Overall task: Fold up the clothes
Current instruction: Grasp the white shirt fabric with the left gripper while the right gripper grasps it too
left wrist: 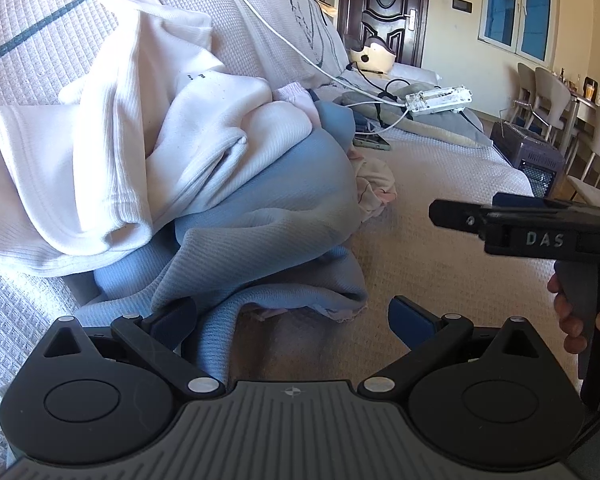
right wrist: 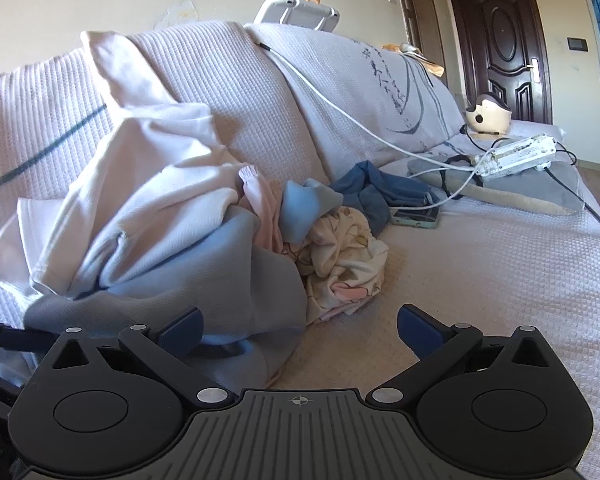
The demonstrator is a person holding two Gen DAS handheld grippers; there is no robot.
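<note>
The step in hand looks like the very start: choosing one garment out of an unsorted heap on the sofa (left wrist: 440,216), with nothing yet gripped or laid flat.

Going left to right, the white ribbed garment (left wrist: 80,168) lies draped high against the back cushion, its hem rolled open toward the seat. Under and in front of it sits the grey-blue knit garment (left wrist: 260,216), bunched in thick folds whose lower edge spills forward. The left gripper (left wrist: 296,318) has its fingers spread wide, and that lower edge lies between them, though whether the cloth touches either pad is hard to judge from this angle. Just beside the heap on the right is a small crumpled printed piece (right wrist: 344,256), pale with pink patches. Further right the right gripper (right wrist: 300,326) also has its fingers spread apart, holding nothing, above bare sofa.

The next move probably calls for closing the left fingers on the grey-blue edge and drawing it clear; the white garment resting on top may drag along.
</note>
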